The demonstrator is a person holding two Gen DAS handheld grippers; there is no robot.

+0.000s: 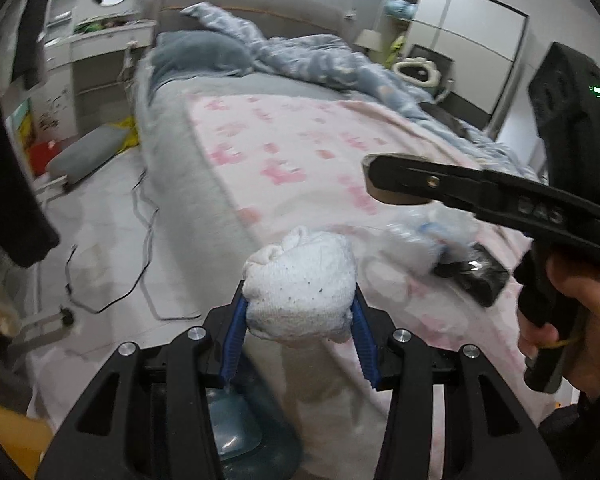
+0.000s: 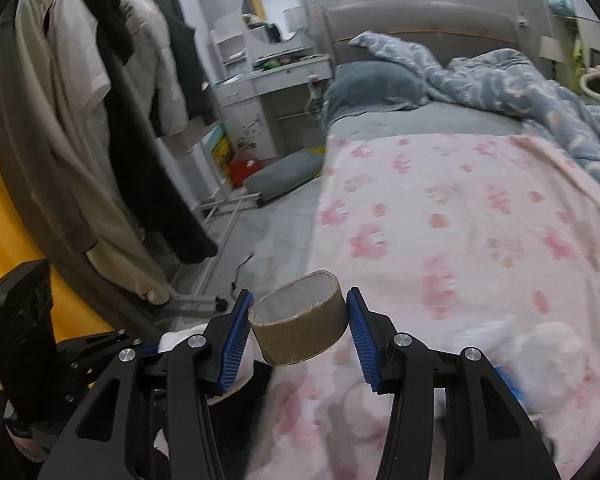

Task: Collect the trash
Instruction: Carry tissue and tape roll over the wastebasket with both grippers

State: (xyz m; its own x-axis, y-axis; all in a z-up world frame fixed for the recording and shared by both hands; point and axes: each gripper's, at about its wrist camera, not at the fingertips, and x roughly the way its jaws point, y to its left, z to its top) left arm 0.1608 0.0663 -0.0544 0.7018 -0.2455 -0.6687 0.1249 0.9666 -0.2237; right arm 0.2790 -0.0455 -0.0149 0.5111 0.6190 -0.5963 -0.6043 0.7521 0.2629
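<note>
Already both tools are carrying something. The left tool (image 1: 300,312), at the lower centre of the left wrist view, is pinching a crumpled white wad (image 1: 302,284) between its blue pads (image 1: 232,344); it looks like tissue or cloth, and the pads are pressing into its sides. The right tool (image 2: 300,320) is clamping a short cardboard tape core (image 2: 298,320) at the lower centre of the right wrist view, the brown ring sitting squarely between the pads. In the left wrist view that same ring is showing at the tip of the right tool (image 1: 396,182), right of centre, with a person's hand (image 1: 572,320) gripping the handle at the lower right edge.

Both pieces are hanging above the near end of the bed (image 2: 460,220), over the pink flowered blanket (image 1: 300,152).

Judging by this, the collecting is partly done: two items are lifted, but neither is being dropped anywhere yet, and no bin is plainly showing; a bluish, blurred object (image 1: 236,432) at the bottom of the left wrist view may be a container, though I cannot tell. Still lying on the blanket are a clear plastic wrapper (image 1: 428,236) and a dark packet (image 1: 476,276) just beside it, at the right of the left wrist view, so more pickups seem to be waiting.
</note>
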